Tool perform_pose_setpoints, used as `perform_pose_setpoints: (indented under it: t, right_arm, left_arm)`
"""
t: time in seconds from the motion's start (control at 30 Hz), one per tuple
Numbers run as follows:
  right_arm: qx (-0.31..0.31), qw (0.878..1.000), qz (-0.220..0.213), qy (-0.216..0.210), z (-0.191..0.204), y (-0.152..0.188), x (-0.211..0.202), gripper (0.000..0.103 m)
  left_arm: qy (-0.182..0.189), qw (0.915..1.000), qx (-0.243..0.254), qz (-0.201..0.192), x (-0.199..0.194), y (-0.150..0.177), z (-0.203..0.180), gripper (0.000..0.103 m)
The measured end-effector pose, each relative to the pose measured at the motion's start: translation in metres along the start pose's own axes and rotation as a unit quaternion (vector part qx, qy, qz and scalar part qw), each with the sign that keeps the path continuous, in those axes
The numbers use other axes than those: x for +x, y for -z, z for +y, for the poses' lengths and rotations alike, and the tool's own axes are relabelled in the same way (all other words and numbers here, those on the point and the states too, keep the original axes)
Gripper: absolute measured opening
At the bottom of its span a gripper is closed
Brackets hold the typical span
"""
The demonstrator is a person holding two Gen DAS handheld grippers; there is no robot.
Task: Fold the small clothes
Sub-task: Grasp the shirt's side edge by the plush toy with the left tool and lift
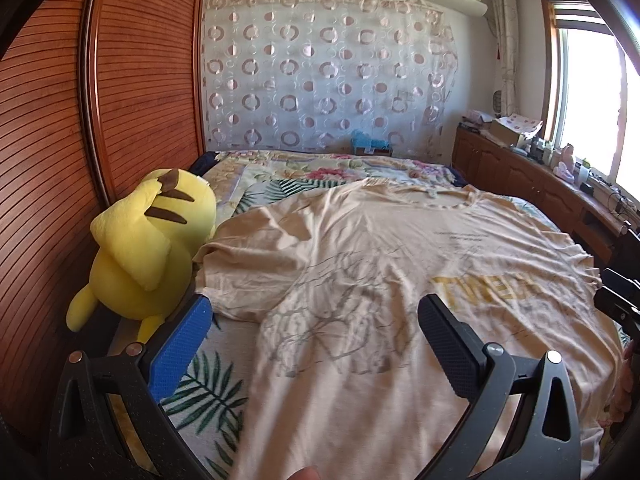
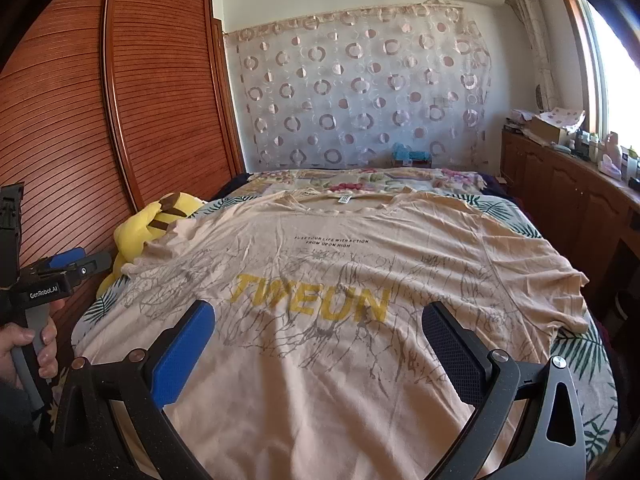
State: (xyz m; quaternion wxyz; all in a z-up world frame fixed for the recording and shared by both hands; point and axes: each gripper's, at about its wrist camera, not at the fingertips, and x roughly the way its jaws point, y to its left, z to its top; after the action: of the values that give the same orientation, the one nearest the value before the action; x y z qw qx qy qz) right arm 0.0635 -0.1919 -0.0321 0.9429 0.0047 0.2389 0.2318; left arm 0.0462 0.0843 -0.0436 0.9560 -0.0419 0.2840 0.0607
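Observation:
A beige T-shirt [image 1: 360,260] with yellow lettering and grey line print lies spread flat, front up, on the bed, collar at the far end. It also shows in the right wrist view [image 2: 340,280]. My left gripper [image 1: 314,312] is open and empty, held above the shirt's left half near the left sleeve [image 1: 248,248]. My right gripper [image 2: 318,320] is open and empty, above the shirt's lower middle. The left gripper also shows at the left edge of the right wrist view [image 2: 76,264], held in a hand.
A yellow plush toy [image 1: 148,240] sits at the bed's left edge against the wooden wardrobe [image 1: 120,80]. The floral bedspread [image 1: 320,168] covers the bed. A wooden cabinet [image 2: 568,200] with clutter runs along the right under the window.

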Motion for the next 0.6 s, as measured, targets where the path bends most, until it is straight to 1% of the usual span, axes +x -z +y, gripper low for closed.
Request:
perform_pose_setpoints:
  t: [0.17,0.27,0.43,0.47,0.53,0.6]
  right_arm:
    - [-0.007,1.000,0.024,-0.010,-0.004,-0.003,0.018,0.103]
    - [-0.016,0.999,0.038,-0.011,-0.007,-0.005,0.027,0.103]
    - [-0.023,0.998,0.060,-0.017,-0.007,-0.009,0.040,0.102]
    - [-0.026,0.997,0.064,-0.019,-0.006,-0.009,0.042,0.102]
    - [-0.035,0.997,0.072,-0.019,-0.003,-0.011,0.044,0.102]
    - [-0.046,0.996,0.074,-0.020,0.001,-0.014,0.051,0.102]
  left_arm:
    - [-0.011,0.9998,0.008,0.016,0.017,0.003,0.024,0.103]
    - [-0.004,0.9992,-0.002,0.039,0.030,0.001,0.044,0.103]
    - [-0.012,0.9981,-0.002,0.061,0.048,-0.003,0.065,0.103]
    - [-0.008,0.9976,-0.004,0.068,0.054,-0.005,0.070,0.102]
    - [0.007,0.9964,-0.017,0.083,0.064,-0.008,0.080,0.097]
    - [0.007,0.9948,-0.024,0.099,0.075,-0.011,0.087,0.095]
